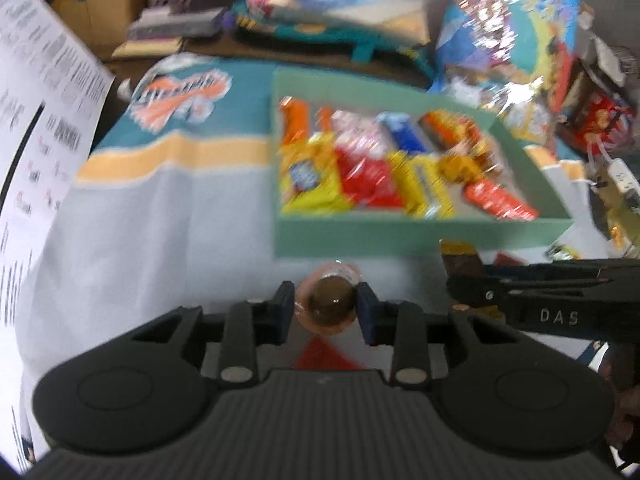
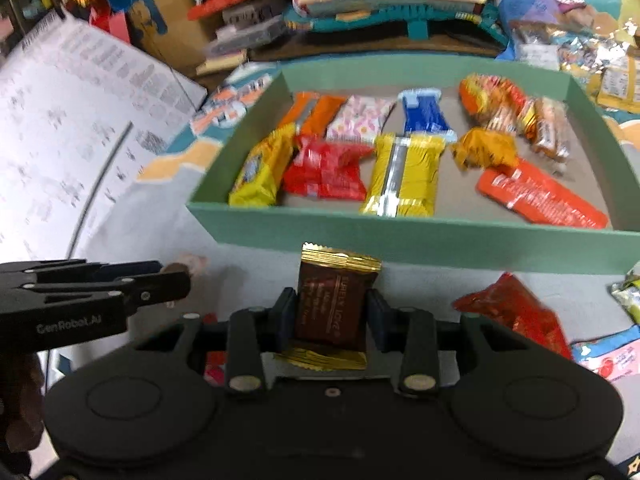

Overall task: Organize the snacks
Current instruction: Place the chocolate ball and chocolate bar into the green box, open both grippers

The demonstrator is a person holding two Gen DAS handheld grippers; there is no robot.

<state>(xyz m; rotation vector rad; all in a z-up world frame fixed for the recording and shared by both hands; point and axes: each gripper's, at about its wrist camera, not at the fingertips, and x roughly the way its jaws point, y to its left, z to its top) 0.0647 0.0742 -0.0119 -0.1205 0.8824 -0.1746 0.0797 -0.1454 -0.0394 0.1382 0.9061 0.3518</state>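
A green tray (image 1: 420, 236) (image 2: 400, 236) lies ahead on the cloth, holding several wrapped snacks in yellow, red, orange and blue. In the left wrist view my left gripper (image 1: 326, 306) is shut on a small round brown candy in a clear pinkish wrapper (image 1: 332, 300), just short of the tray's near wall. In the right wrist view my right gripper (image 2: 330, 314) is shut on a brown packet with gold ends (image 2: 334, 304), also in front of the tray. Each gripper shows at the side of the other's view, the left gripper (image 2: 172, 282) and the right gripper (image 1: 464, 284).
A red snack pack (image 2: 516, 312), a pink-and-blue pack (image 2: 604, 356) and a green-yellow pack (image 2: 628, 292) lie on the cloth right of my right gripper. White printed sheets (image 2: 72, 128) cover the left. Books, boxes and foil bags (image 1: 508, 32) crowd the area behind the tray.
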